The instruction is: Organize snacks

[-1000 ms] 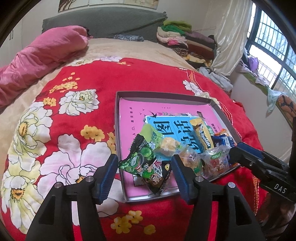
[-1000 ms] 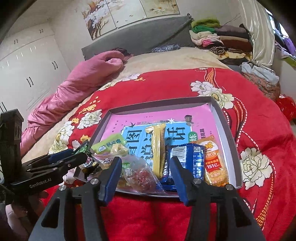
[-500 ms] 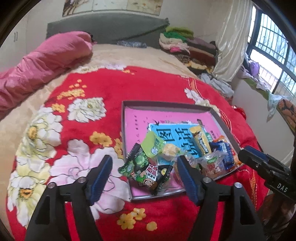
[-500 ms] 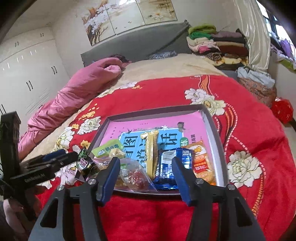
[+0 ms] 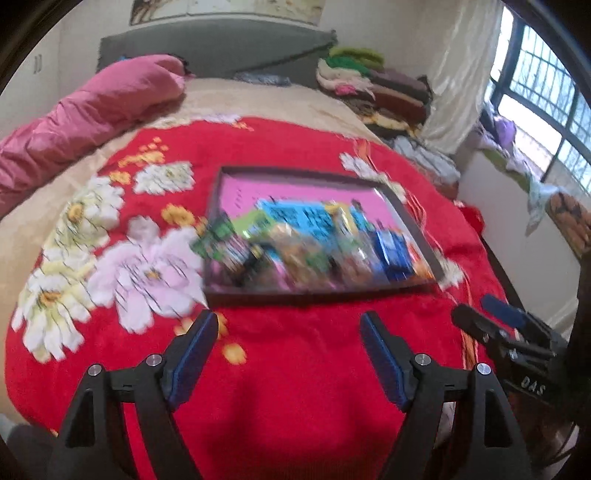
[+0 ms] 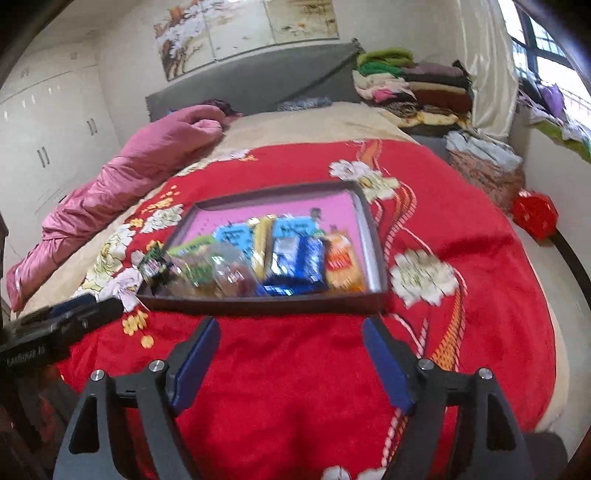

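Both grippers pulled back from the shallow grey-rimmed pink tray; left gripper and right gripper just spread, empty. Snack packets piled mid-frame inside, blurred; sorting probably done.

My bed is spread with a red flowered blanket, and a pink quilt lies bunched along its left side up to the grey headboard. Folded clothes are stacked by the pale curtain. White wardrobe doors stand left; a painting hangs above.
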Available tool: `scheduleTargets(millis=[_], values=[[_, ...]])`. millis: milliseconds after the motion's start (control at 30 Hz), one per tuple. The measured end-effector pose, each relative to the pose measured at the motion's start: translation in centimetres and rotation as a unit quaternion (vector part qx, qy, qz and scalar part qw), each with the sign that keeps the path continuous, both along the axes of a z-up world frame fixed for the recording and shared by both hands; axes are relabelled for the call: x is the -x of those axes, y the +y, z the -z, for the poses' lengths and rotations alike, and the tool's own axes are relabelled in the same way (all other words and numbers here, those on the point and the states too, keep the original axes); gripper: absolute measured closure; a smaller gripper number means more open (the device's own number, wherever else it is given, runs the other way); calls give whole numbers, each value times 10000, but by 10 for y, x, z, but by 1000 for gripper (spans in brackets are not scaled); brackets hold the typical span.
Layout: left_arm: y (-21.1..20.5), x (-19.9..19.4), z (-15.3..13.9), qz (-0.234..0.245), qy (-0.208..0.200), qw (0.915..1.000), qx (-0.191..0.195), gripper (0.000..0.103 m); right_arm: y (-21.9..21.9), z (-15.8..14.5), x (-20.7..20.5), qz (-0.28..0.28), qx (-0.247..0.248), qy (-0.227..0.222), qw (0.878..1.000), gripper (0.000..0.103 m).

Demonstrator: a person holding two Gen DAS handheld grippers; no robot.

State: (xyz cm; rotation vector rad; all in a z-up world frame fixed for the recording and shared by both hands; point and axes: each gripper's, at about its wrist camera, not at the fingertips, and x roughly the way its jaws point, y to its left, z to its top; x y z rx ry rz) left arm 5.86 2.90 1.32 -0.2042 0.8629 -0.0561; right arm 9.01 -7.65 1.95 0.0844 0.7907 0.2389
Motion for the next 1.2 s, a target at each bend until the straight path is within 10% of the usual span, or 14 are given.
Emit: scheduleTargets(millis=[1200], values=[[-22, 29, 2, 26, 257, 9994, -233, 23, -11, 2, 35, -154, 59, 148, 9998, 13]])
